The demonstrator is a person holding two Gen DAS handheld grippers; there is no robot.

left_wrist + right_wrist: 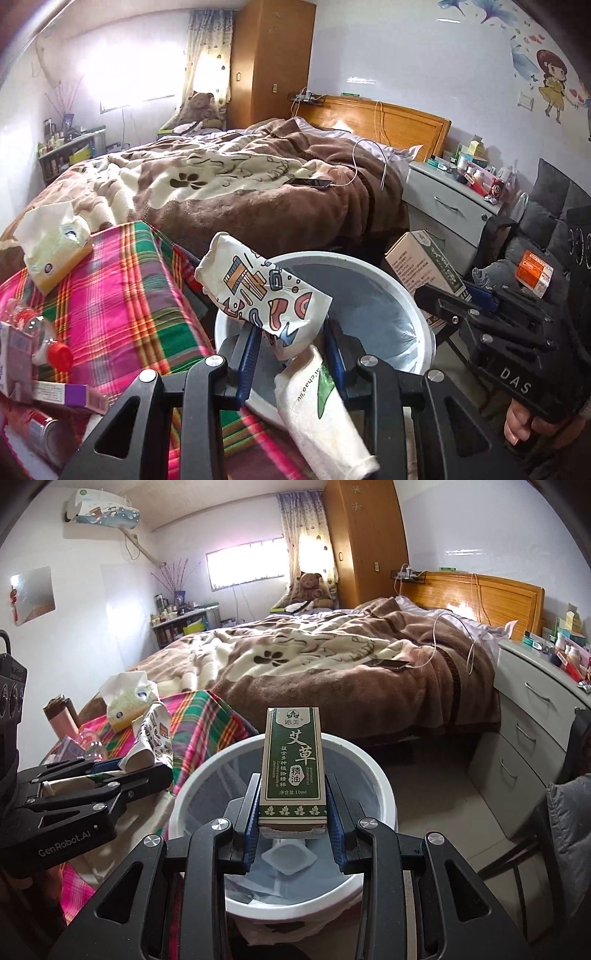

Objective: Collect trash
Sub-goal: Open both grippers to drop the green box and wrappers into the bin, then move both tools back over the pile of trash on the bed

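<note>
My left gripper [291, 332] is shut on two crushed paper cups: a patterned one [258, 288] sticking up and a white one with green print [325, 413] pointing back. They hang over the near rim of a white bin [417, 306] lined with a grey bag. In the right wrist view my right gripper [293, 805] is shut on a green carton [293, 760], upright above the bin [384, 786]. A small clear plastic tray [290, 858] lies inside. The left gripper [122, 771] with the patterned cup [155, 738] sits left of the bin. The right gripper [443, 295] shows at the bin's right edge.
A plaid-covered table [122, 295] left of the bin holds a tissue pack [55, 247], a red-capped bottle [59, 354] and a purple box [62, 395]. Behind the bin stands the bed [240, 184]. A drawer unit [532, 731] and a chair [569, 812] are to the right.
</note>
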